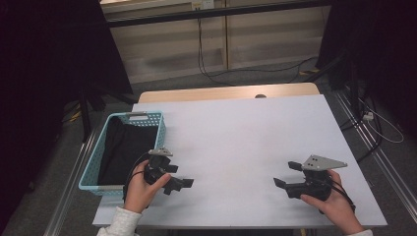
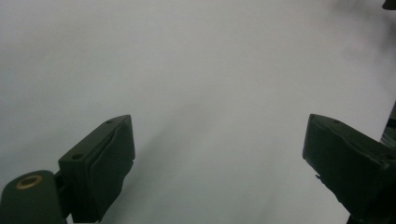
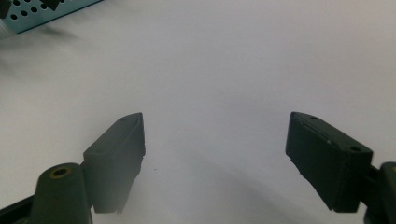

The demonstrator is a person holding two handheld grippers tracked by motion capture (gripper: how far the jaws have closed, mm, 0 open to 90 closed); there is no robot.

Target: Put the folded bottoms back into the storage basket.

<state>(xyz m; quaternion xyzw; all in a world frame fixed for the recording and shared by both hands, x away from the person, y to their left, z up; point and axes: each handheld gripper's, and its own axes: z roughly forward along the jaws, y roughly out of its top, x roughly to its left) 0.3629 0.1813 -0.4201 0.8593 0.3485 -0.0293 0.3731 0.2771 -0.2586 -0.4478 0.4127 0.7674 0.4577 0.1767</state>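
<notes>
Left gripper (image 1: 178, 178): held over the white surface (image 1: 236, 147) beside the blue basket (image 1: 147, 118), jaws spread wide, nothing gripped.
Right gripper (image 1: 287, 174): jaws parted, nothing held.

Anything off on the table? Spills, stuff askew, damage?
Nothing stands out. The blue basket sits level at the table's left edge with dark cloth inside. The left claw and right claw are open with nothing between them.
</notes>
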